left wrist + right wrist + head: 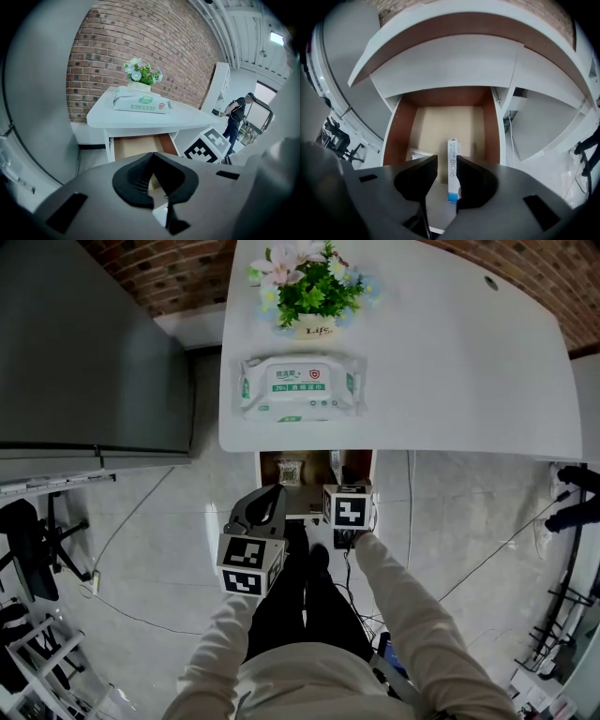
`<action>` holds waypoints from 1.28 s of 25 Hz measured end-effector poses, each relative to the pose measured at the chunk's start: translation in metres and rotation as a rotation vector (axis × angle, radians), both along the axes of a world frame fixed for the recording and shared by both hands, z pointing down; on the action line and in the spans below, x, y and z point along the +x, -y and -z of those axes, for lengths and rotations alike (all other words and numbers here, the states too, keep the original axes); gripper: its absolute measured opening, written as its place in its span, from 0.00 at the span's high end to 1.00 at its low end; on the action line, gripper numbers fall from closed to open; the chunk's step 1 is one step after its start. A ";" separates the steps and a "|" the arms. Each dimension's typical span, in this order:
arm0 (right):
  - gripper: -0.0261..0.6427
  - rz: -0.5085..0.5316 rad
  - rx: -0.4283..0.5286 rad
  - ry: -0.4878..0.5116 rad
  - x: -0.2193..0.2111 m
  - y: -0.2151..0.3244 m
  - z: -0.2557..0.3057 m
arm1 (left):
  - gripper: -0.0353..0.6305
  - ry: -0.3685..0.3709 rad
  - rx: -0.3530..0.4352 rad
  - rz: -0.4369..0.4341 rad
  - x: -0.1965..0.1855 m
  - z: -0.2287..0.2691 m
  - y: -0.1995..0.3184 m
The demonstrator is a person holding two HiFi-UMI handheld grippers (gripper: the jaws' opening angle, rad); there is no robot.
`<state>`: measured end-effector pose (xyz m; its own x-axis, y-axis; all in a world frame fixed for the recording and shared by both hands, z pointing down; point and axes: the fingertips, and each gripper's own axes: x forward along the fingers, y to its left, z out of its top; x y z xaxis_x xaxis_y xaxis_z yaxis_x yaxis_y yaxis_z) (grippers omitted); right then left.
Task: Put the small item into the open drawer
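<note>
The open drawer (396,136) hangs under the white desk (450,362) and also shows in the head view (361,465) and the left gripper view (140,145). A narrow white-and-blue box (453,164) lies lengthwise on its floor. My right gripper (446,159) hovers over the drawer's front, open, with the box seen between its jaws and its near end hidden behind the right one. My left gripper (151,157) hangs to the left (267,502), outside the drawer, with its pads together and nothing held.
A clear packet (419,153) lies at the drawer's left side. On the desk stand a wet-wipes pack (300,385) and a flower pot (314,292). A grey cabinet (84,352) stands at the left. Cables cross the floor (487,549). A person (236,117) stands far right.
</note>
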<state>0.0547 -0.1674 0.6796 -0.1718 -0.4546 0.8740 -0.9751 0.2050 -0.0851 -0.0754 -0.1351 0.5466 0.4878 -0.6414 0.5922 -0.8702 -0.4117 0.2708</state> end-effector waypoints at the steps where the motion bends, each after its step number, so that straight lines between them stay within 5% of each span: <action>1: 0.74 -0.008 0.014 0.019 -0.001 -0.001 0.006 | 0.92 -0.002 0.004 0.003 0.000 0.002 0.000; 32: 0.91 -0.032 0.401 0.228 0.021 -0.070 0.211 | 0.92 0.024 0.127 -0.012 0.025 0.064 -0.044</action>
